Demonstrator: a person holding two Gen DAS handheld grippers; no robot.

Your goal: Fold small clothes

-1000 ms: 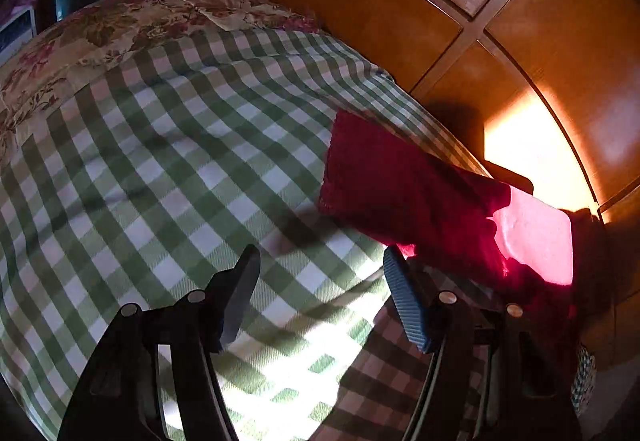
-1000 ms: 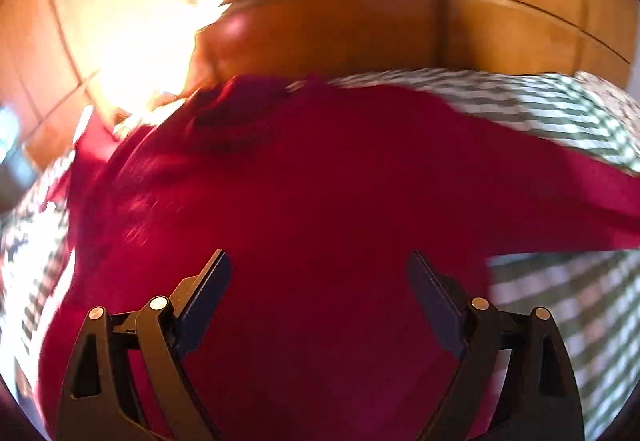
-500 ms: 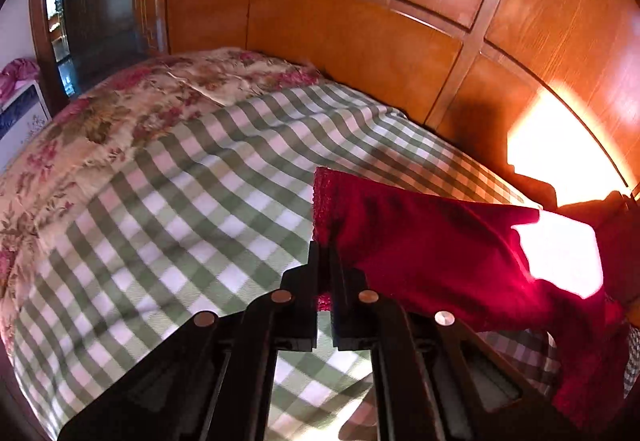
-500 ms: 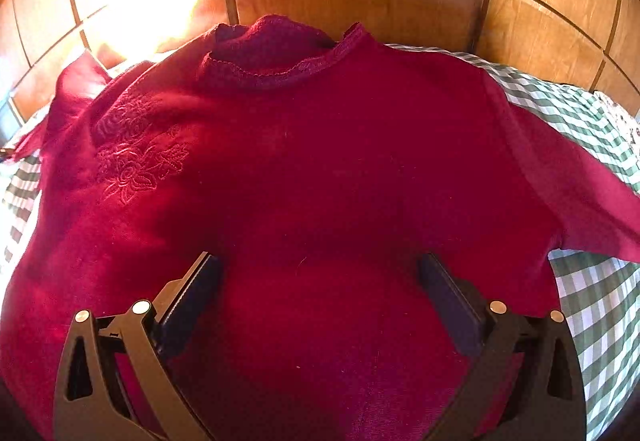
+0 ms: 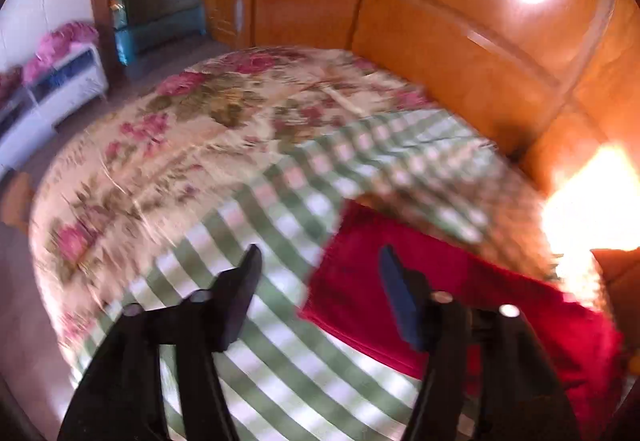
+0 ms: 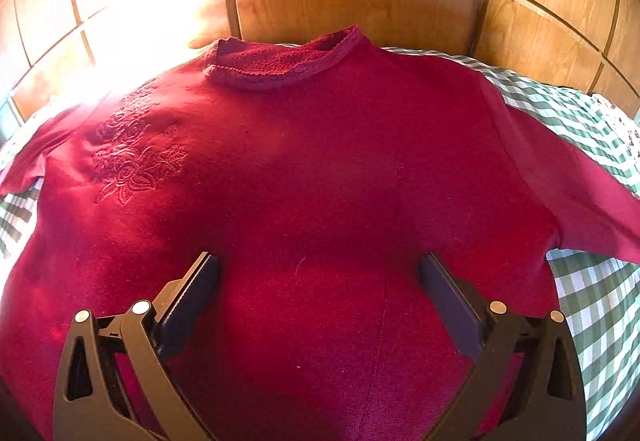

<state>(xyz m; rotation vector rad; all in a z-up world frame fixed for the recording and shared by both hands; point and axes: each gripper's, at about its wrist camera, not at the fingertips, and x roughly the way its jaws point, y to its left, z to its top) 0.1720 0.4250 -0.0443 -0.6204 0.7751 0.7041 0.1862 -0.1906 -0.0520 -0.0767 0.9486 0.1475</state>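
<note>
Left wrist view looks steeply down over the checked cloth (image 5: 280,373) toward the headboard (image 5: 448,53), blurred. Right wrist view hangs close above the red sweater (image 6: 320,177) (facing the same headboard). Both share sweater and cloth.

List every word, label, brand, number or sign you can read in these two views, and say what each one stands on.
None: no readable text in either view.
The red sweater carries only an embroidered flower motif, no lettering.
The left wrist view is too motion-blurred to show any writing.

Sweater (image 6: 320,181) on checked cloth (image 6: 592,305); headboard (image 6: 360,1) behind
</note>
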